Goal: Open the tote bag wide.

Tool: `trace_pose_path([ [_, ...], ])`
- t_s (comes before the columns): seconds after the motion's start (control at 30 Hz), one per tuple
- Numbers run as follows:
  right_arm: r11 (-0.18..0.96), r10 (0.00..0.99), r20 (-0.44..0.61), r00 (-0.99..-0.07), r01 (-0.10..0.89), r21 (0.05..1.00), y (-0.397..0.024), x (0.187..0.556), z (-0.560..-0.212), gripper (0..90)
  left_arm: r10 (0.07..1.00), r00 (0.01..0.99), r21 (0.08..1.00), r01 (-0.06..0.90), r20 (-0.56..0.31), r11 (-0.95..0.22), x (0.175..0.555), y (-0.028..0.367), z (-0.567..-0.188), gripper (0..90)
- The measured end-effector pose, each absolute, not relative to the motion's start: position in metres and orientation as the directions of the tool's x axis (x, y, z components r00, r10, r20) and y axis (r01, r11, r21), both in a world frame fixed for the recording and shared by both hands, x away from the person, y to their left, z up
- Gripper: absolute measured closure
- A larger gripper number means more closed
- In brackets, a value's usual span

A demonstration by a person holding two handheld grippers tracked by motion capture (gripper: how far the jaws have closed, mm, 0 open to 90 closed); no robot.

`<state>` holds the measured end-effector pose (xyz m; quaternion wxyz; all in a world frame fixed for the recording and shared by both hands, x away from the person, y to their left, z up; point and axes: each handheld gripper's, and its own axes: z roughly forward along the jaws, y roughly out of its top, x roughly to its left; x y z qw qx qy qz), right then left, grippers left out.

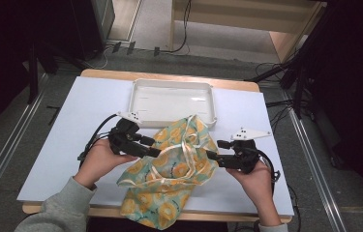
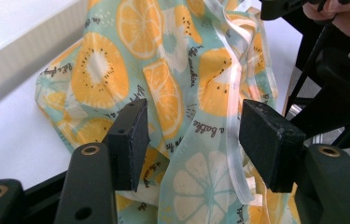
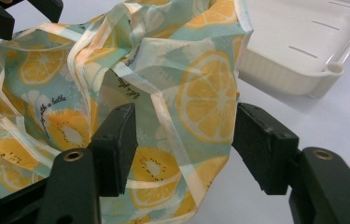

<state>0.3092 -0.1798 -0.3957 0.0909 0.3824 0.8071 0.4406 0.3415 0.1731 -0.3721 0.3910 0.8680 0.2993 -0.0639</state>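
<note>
From the high view, a crumpled fruit-print cloth (image 1: 172, 166) lay on the white table cover (image 1: 63, 145), just on the near side of the white tray (image 1: 172, 101), with its far edge touching the tray's near wall and its near end hanging over the table's front edge. The left gripper (image 1: 156, 152) reached into the cloth from the left, below the tray's left half, and the right gripper (image 1: 210, 154) came in from the right, below the tray's right corner. A pale ribbon (image 1: 185, 145) looped across the cloth between them.

In the left gripper view, the jaws stood apart with the cloth (image 2: 163, 84) bunched between them; a ribbon (image 2: 234, 121) ran down just inside the right-hand pad, but the pads did not press on the fabric. The tray's wall (image 2: 18, 60) ran along the upper left, beyond the cloth.

In the right gripper view, the jaws stood wide, a fold of cloth (image 3: 182, 107) rising between them and touching neither pad firmly. The tray (image 3: 303, 60) sat just beyond the cloth at the upper right.
</note>
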Motion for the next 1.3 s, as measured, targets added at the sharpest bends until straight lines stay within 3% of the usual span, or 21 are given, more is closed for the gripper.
trace_pose_path([
  [0.33,0.348,0.686,0.172,-0.707,0.526,0.776,-0.172,0.313,-0.401,37.7,0.467,0.810,0.634,0.575,-0.354,-0.517,0.343,0.171,-0.380,47.3],
  [0.53,0.346,0.690,0.176,-0.702,0.533,0.772,-0.171,0.315,-0.405,38.4,0.463,0.815,0.628,0.570,-0.349,-0.530,0.345,0.169,-0.385,55.3],
  [0.7,0.352,0.696,0.164,-0.699,0.532,0.770,-0.169,0.317,-0.408,42.6,0.463,0.817,0.630,0.566,-0.344,-0.531,0.344,0.169,-0.387,68.6],
  [0.97,0.354,0.708,0.159,-0.688,0.540,0.764,-0.167,0.320,-0.411,62.0,0.462,0.822,0.638,0.557,-0.332,-0.532,0.343,0.170,-0.389,87.2],
  [1.13,0.356,0.702,0.161,-0.693,0.538,0.764,-0.167,0.321,-0.410,78.4,0.469,0.826,0.638,0.548,-0.313,-0.541,0.343,0.173,-0.386,90.0],
  [1.3,0.352,0.705,0.157,-0.691,0.533,0.769,-0.173,0.318,-0.408,84.3,0.482,0.817,0.648,0.557,-0.317,-0.519,0.344,0.181,-0.383,90.0],
])
